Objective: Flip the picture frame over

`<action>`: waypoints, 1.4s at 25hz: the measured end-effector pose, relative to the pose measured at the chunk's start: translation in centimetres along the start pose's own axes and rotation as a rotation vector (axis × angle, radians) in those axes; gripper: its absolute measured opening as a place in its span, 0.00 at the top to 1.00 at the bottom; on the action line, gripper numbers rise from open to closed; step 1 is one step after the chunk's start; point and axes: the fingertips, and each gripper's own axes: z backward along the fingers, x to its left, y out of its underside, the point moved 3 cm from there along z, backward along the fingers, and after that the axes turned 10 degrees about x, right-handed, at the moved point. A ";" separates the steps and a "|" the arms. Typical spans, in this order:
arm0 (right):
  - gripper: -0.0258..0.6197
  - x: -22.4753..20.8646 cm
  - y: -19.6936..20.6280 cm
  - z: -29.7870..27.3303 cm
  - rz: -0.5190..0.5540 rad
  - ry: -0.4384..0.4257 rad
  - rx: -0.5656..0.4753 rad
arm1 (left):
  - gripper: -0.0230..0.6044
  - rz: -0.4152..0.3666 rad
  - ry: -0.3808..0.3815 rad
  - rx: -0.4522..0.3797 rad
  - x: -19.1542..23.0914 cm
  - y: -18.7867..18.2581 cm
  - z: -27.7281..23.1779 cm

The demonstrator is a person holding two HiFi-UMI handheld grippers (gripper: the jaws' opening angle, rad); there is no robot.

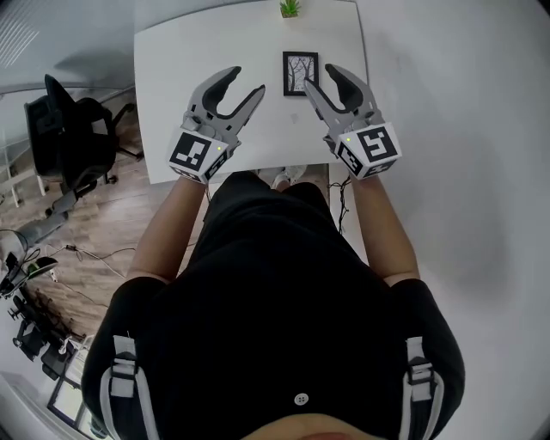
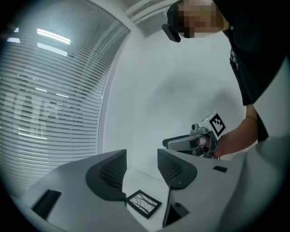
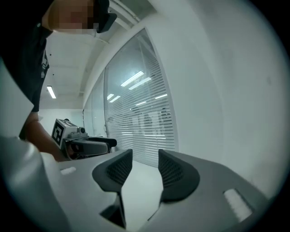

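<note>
Looking down in the head view, we find the small black rectangular picture frame [image 1: 301, 74] lying flat on the white tabletop [image 1: 172, 69], its tree-branch print facing up. Left of the frame, near it but apart, hangs the grey left gripper [image 1: 243, 83], its jaws spread with only bare table between them. In the left gripper view the frame [image 2: 143, 203] sits below the gap, one corner slipping behind a jaw. Just right of the frame is the grey right gripper [image 1: 320, 79], jaws likewise parted and holding nothing. Its inner tip overlaps the frame's right edge from above, and we cannot tell whether they touch. The right gripper view shows only tabletop between the jaws. Beyond the frame, a small green potted plant [image 1: 290, 8] is cut off by the picture's top edge. On the near side of the frame, the person's black shirt hides the table's edge.
</note>
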 end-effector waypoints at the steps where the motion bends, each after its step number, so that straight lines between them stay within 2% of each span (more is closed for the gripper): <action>1: 0.69 0.6 -0.5 0.5 0.015 -0.007 -0.013 | 0.63 0.001 -0.001 -0.007 -0.2 -0.4 0.4; 6: 0.92 2.8 -2.8 2.2 0.050 -0.037 -0.059 | 0.74 -0.010 0.028 -0.049 -1.7 -3.0 1.8; 9: 0.94 3.7 -3.6 2.9 0.087 -0.043 -0.070 | 0.89 -0.051 0.060 -0.067 -2.9 -3.8 2.0; 12: 0.95 4.7 -4.3 3.5 0.144 -0.031 -0.067 | 0.95 -0.065 0.086 -0.081 -3.8 -4.6 2.3; 20: 0.95 5.7 -5.7 4.9 0.166 -0.009 -0.098 | 0.95 -0.116 0.135 -0.086 -5.3 -6.1 2.1; 35: 0.95 5.5 -5.6 6.0 0.137 0.012 -0.093 | 0.95 -0.119 0.159 -0.077 -5.9 -6.5 2.0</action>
